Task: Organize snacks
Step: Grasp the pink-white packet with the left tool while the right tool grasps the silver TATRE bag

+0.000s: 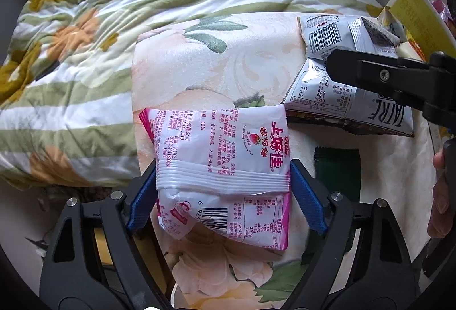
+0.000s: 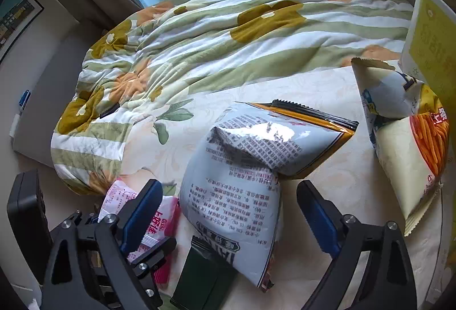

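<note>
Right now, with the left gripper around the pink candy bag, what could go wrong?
The left gripper pinches the pink candy bag only near its crumpled seam, so it could slip or sag when lifted. The open right gripper straddles the silver snack bag, close beside the left one; the two could collide.

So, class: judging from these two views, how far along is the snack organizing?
Nothing looks sorted yet. In hand: the left tool is closed on the pink-and-white candy bag. The right tool is open around the silver snack bag. Left to do: that bag, the orange-stick snack bag and the dark green packet, all loose on the floral cloth.
</note>
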The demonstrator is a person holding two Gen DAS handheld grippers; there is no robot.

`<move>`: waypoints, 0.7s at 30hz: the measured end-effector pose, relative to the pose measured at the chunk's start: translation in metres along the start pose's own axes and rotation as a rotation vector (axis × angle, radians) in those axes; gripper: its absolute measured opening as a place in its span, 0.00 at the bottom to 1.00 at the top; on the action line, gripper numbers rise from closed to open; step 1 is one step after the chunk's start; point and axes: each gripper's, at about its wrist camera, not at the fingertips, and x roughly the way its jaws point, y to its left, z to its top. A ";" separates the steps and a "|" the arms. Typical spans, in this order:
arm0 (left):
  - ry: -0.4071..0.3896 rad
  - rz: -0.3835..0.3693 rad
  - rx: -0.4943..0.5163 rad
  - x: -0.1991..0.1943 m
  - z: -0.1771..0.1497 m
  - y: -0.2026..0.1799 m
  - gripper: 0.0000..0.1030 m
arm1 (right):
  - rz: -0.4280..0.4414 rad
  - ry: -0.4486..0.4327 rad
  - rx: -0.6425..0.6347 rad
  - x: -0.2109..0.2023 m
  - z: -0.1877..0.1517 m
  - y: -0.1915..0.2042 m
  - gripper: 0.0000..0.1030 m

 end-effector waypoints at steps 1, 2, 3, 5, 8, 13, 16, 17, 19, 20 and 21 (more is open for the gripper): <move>-0.004 0.004 0.008 -0.001 0.000 -0.001 0.73 | 0.000 0.004 0.000 0.002 0.001 0.000 0.89; -0.006 0.003 0.014 -0.002 0.000 -0.003 0.69 | 0.000 0.008 -0.001 0.003 0.001 0.000 0.88; -0.006 0.003 0.021 -0.003 0.000 -0.004 0.67 | -0.001 0.011 -0.003 0.006 0.002 0.001 0.86; -0.005 0.003 0.029 -0.003 0.000 -0.006 0.64 | 0.000 0.023 -0.010 0.011 0.003 0.003 0.83; -0.005 -0.005 0.029 -0.004 0.000 -0.006 0.60 | -0.002 0.031 -0.016 0.016 0.004 0.004 0.82; 0.008 -0.040 -0.015 -0.006 0.001 0.003 0.57 | -0.003 0.052 -0.026 0.022 0.006 0.005 0.65; 0.010 -0.066 -0.047 -0.009 0.001 0.007 0.57 | -0.005 0.059 -0.049 0.023 0.008 0.008 0.58; 0.010 -0.071 -0.054 -0.010 0.001 0.008 0.56 | -0.008 0.060 -0.056 0.022 0.008 0.010 0.57; 0.005 -0.080 -0.062 -0.014 0.001 0.009 0.56 | -0.010 0.064 -0.065 0.022 0.009 0.012 0.54; -0.001 -0.082 -0.065 -0.018 0.001 0.009 0.55 | -0.010 0.060 -0.064 0.021 0.009 0.012 0.54; -0.007 -0.084 -0.067 -0.021 0.001 0.009 0.55 | -0.007 0.053 -0.066 0.018 0.010 0.013 0.53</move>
